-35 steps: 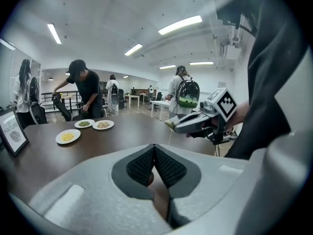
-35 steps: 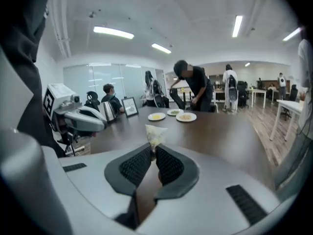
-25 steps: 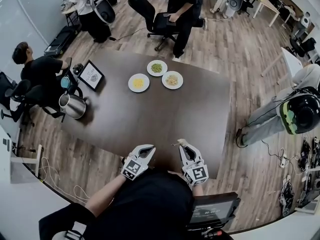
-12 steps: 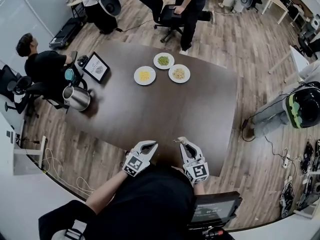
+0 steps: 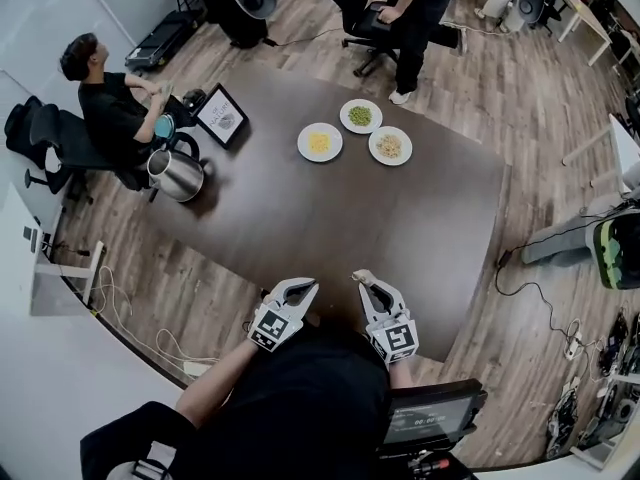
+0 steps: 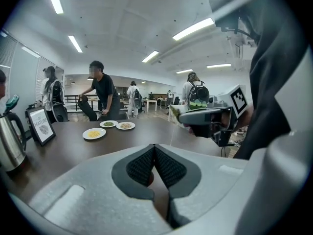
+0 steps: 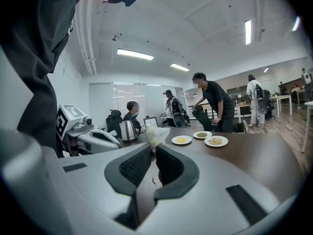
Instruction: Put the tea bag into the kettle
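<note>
White left claw [image 5: 303,289], closed and empty, hovers beside the right claw [image 5: 371,285], which pinches the tea bag [image 7: 155,132].

We are holding the left hand-held gripper [image 5: 304,286] out with jaws together and empty, the right hand-held gripper [image 5: 371,283] beside it pinching the tea bag [image 7: 156,134].

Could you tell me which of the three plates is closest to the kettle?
The plate of yellow food, leftmost in the head view, nearest the kettle; the plate of green food and plate of beige food sit farther right.
</note>
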Available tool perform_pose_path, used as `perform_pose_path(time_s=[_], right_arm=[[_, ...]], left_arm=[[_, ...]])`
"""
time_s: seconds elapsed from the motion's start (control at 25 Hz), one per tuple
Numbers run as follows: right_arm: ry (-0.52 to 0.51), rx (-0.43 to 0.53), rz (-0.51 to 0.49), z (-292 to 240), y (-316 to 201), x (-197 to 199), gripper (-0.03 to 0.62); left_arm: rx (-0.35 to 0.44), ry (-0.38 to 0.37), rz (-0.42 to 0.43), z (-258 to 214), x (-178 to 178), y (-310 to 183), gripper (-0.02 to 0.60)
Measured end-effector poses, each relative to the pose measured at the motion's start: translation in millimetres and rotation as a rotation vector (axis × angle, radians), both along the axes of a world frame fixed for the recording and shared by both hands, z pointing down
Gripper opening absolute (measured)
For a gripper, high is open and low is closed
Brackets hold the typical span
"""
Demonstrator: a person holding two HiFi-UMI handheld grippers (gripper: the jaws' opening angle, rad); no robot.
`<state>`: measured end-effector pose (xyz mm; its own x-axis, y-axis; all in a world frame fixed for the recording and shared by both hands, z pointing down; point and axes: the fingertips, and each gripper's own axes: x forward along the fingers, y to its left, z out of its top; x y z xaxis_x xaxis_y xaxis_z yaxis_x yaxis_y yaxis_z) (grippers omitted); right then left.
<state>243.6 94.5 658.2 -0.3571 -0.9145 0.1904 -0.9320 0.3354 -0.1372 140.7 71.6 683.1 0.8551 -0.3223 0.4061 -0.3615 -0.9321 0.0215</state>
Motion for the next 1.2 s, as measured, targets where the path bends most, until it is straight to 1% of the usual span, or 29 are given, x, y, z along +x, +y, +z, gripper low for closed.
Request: perform_pose_path(time_s=[0.2,0.4,0.68,0.76,0.92,1.2], right_arm=[[0.011,-0.008,-0.103,-1,-20,-31,0.038],[0.016,-0.020,-0.220,-8,-46,-63,0.038],[0.029,-0.043,-0.369,-10,-66,-120,0.038],[0.045,-0.046,-0.393,-13,-79,-133,0.038],[0.091,-0.045,-0.399,-19,-98,-159,0.038],[0.108,-0.031,-0.422,-28,-127,-207,0.038]], left_arm=[[0.001,-0.004,-0.086,-1,-28,-11,0.004],[0.005,0.001,-0.200,-11,-59,-27,0.005],[-0.005,-0.006,-0.353,-16,-124,-42,0.003],[-0.002,0.000,-0.370,-18,-138,-50,0.003],[0.001,0.016,-0.377,-22,-161,-67,0.003],[0.031,0.051,-0.358,-31,-188,-116,0.003]])
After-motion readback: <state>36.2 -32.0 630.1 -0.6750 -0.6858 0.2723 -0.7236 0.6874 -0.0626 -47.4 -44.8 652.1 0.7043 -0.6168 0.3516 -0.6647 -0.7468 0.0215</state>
